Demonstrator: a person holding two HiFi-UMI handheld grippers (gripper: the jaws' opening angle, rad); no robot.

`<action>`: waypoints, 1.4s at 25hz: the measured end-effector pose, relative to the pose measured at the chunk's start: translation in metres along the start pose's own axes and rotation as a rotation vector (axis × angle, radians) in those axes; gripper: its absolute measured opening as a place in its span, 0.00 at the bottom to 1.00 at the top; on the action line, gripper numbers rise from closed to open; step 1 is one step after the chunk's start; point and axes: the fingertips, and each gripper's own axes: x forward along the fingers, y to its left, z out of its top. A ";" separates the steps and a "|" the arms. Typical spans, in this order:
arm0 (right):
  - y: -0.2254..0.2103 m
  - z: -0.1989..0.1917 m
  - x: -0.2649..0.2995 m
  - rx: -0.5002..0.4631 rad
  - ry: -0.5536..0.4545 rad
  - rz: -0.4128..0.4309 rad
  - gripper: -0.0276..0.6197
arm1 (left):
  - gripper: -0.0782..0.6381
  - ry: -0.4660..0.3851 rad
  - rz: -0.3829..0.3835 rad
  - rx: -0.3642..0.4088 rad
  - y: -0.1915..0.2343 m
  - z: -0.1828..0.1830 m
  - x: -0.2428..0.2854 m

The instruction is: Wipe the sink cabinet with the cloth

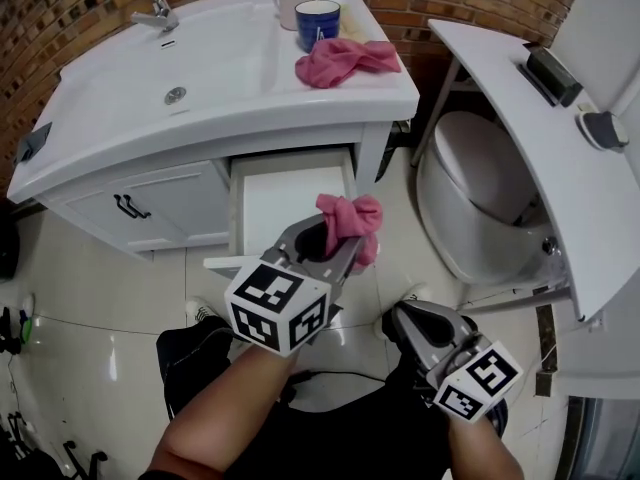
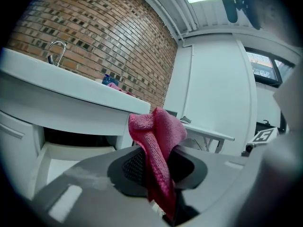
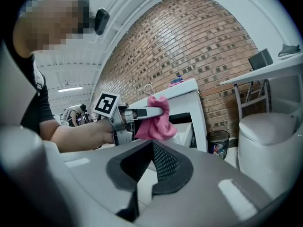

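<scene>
Left gripper point(image 1: 342, 240) is clamped on the pink cloth point(image 1: 350, 218); the left gripper view shows the fabric pinched between the pads, a bunch standing above the tips and a tail hanging below. Right gripper point(image 1: 402, 320) has its jaws together with nothing in them, held low on the person's right, well apart from the work.

Cloth hangs in the air in front of the sink cabinet point(image 1: 160, 203), over the pulled-out drawer point(image 1: 290, 193), not touching any surface. A second pink cloth point(image 1: 340, 60) lies on the countertop point(image 1: 230, 88) just beside a blue mug point(image 1: 317, 20); neither gripper is near it. Toilet point(image 1: 475, 198) sits to the right of the cabinet.

Step as I read it: cloth is in hand, approach phase, no wiping contact yet.

Next move calls for:
- bringing the bunched end flat against a cabinet face, likely the drawer front or the panel beside it
- pressing enough to flatten the cloth, then sweeping sideways
- keeping the grip tight so the cloth doesn't drag out
- right gripper could steady the drawer, optional
</scene>
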 end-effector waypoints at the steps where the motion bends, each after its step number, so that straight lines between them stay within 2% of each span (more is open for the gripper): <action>1: 0.000 0.000 0.000 0.000 0.001 0.001 0.05 | 0.25 0.001 0.009 0.005 0.002 0.000 -0.003; 18: 0.028 -0.002 0.023 -0.043 0.067 0.040 0.05 | 0.25 -0.004 0.132 0.019 0.062 -0.003 -0.072; 25: 0.040 0.000 0.041 -0.054 0.070 0.061 0.05 | 0.25 -0.010 0.186 -0.021 0.091 -0.007 -0.108; 35: 0.059 -0.001 0.067 -0.061 0.075 0.107 0.05 | 0.25 -0.013 0.273 -0.027 0.126 -0.008 -0.153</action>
